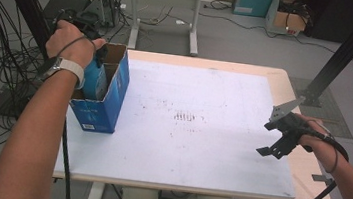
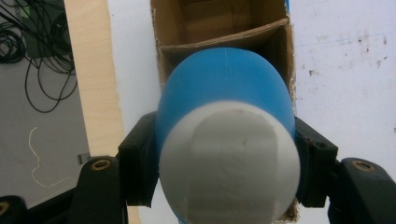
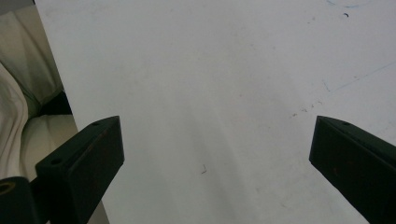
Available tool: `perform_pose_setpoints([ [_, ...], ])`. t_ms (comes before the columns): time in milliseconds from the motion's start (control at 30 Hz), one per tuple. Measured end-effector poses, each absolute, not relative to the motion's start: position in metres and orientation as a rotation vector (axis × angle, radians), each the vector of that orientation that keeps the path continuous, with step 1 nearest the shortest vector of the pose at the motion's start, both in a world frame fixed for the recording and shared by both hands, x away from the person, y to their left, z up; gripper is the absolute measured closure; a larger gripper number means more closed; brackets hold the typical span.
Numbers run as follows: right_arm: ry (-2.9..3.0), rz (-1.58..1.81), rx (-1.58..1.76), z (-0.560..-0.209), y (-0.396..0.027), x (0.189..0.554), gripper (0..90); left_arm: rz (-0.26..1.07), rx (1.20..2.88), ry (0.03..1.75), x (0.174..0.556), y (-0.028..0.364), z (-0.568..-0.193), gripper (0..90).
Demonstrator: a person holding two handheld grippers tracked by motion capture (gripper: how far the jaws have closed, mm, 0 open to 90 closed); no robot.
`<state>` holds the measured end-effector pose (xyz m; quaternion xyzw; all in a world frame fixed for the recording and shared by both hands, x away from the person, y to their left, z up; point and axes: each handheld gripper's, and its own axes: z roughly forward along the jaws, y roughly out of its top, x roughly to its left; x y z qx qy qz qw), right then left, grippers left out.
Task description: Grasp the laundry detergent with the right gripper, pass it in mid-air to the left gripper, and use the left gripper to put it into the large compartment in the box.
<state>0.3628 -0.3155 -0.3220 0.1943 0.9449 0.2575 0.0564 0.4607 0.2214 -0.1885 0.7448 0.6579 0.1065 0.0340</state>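
Lowering the blue canister (image 2: 224, 88) into the divided cardboard box (image 1: 116, 80), I had my left gripper (image 2: 228, 158) clamped across its smooth, rigid sides; it seemed light but slippery. My right gripper (image 3: 215, 154) hung wide open, empty.

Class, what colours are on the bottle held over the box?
Blue body, white end; the bottle shows best in the left gripper view.
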Motion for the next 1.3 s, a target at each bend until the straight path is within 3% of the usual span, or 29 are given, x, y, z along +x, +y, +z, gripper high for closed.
perform_pose_setpoints([
  [967, 2.876, 0.763, 0.678, -0.325, -0.320, 0.359, 3.2, 0.289, 2.294, 2.047, 0.462, 0.218, -0.255, 37.5],
  [1300, 2.875, 0.785, 0.630, -0.328, -0.320, 0.361, 3.2, 0.274, 2.291, 2.048, 0.462, 0.219, -0.262, 37.5],
])
